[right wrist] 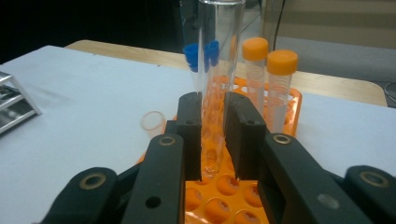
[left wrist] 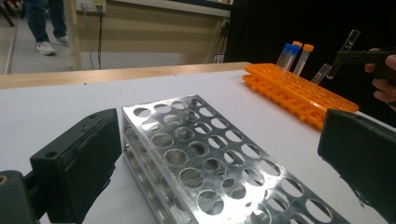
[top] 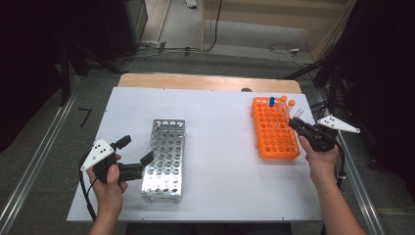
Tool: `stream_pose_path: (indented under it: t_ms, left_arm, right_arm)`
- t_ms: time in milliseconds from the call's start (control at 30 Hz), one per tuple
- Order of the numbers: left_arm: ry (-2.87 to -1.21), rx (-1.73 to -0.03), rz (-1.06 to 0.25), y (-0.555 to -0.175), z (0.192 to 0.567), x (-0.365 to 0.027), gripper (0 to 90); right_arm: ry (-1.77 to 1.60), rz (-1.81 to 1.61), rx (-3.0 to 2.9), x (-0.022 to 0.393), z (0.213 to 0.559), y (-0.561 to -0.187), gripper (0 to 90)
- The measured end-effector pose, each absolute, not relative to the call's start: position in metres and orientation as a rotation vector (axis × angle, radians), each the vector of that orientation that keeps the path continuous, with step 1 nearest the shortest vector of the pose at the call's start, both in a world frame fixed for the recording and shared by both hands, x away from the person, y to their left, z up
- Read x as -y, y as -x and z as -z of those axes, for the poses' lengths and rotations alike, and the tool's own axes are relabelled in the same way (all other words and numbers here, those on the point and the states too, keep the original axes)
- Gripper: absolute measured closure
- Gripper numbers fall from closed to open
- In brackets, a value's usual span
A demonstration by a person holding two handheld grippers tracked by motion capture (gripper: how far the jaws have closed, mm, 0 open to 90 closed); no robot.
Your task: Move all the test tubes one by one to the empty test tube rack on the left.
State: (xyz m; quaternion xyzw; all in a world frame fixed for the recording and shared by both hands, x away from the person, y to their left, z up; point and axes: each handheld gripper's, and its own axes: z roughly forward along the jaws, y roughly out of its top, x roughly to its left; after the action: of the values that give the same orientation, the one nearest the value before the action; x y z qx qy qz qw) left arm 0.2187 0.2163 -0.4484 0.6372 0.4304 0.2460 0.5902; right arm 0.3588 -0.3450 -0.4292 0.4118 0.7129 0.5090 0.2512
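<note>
Right claw clenches a clear tube upright above the orange rack; left claw gapes, level.

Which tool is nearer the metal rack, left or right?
Left. The left tool sits open right beside the metal rack, at its left side. The right tool is across the table over the orange rack, shut on a clear tube.

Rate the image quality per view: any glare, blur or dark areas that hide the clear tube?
High view: even light, dark margins, clear tube tiny against the orange rack. Left gripper view: metal rack mirrors bright patches; near jaws soft. Right gripper view: right hand-held gripper shut on the tube, whose glass shows glare streaks; top cropped.
</note>
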Motion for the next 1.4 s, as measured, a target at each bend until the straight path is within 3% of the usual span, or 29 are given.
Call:
stream_pose_path:
  t_ms: [367, 633, 1033, 1267, 1400]
  left_arm:
    - [-1.555, -0.956, -0.537, -0.222, 0.426, -0.19, 0.0]
    - [-1.584, -0.872, -0.491, -0.23, 0.407, -0.16, 0.6]
    - [-1.677, -0.756, -0.373, -0.248, 0.401, -0.113, 0.6]
    - [-1.726, -0.732, -0.285, -0.247, 0.406, -0.088, 3.2]
    - [-1.743, -0.752, -0.289, -0.245, 0.406, -0.08, 13.7]
  right_arm:
    - [-1.038, -1.433, -2.013, 0.322, 0.414, -0.322, 74.1]
    - [-0.931, -1.454, -2.114, 0.283, 0.406, -0.298, 74.1]
    - [-0.845, -1.498, -2.233, 0.237, 0.416, -0.281, 74.1]
    - [-0.76, -1.483, -2.337, 0.208, 0.431, -0.268, 74.1]
    - [-0.734, -1.485, -2.363, 0.199, 0.432, -0.263, 74.1]
